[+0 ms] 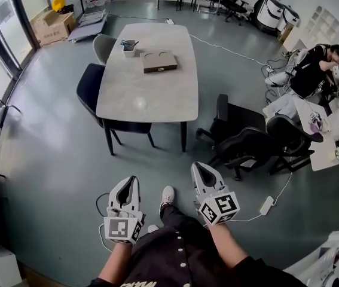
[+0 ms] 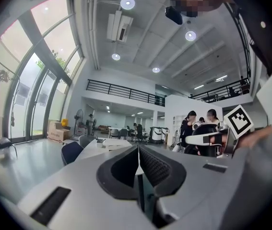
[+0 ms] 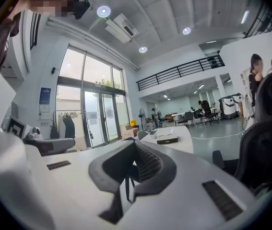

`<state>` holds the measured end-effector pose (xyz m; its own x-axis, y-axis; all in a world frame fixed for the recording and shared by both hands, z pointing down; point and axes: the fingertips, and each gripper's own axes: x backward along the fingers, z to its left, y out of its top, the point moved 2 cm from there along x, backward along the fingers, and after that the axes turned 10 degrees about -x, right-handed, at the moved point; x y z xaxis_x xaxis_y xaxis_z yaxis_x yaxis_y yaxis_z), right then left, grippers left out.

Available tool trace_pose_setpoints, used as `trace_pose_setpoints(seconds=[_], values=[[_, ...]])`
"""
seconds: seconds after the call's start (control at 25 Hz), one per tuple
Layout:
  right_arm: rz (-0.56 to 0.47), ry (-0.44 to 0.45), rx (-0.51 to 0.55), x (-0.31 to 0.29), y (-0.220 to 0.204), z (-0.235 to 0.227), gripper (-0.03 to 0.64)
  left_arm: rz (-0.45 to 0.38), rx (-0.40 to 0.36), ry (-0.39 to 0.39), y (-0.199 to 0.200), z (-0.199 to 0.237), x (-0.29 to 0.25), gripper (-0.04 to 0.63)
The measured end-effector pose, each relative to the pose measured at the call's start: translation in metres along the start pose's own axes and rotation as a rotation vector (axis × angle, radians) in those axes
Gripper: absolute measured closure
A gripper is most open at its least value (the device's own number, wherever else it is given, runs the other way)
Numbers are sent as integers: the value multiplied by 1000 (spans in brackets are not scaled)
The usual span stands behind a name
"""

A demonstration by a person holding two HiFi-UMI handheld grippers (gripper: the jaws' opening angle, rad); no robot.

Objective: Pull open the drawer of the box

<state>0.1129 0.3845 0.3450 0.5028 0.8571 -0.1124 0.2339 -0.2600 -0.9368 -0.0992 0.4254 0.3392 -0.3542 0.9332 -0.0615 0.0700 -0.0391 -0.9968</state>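
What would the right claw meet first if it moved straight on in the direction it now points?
Probably the near edge of the table. The right claw, shut and empty, points across the floor toward it, and nothing stands between them. Depth is unclear, so this is a guess.

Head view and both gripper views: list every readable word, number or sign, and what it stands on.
None readable.
On left gripper and right gripper: square markers only, no letters.
Blue wall sign: too small.
Shirt print: cut off at frame edge.
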Motion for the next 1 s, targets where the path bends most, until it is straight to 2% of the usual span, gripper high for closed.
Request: trace_pose_setpoints(seconds=[0.6,1.0], values=[[-12,39,-8,-130,55,-85,620,3,0,45,16,42,-150,577],[6,70,-14,-181,75,-126,620,4,12,85,20,48,-211,577]])
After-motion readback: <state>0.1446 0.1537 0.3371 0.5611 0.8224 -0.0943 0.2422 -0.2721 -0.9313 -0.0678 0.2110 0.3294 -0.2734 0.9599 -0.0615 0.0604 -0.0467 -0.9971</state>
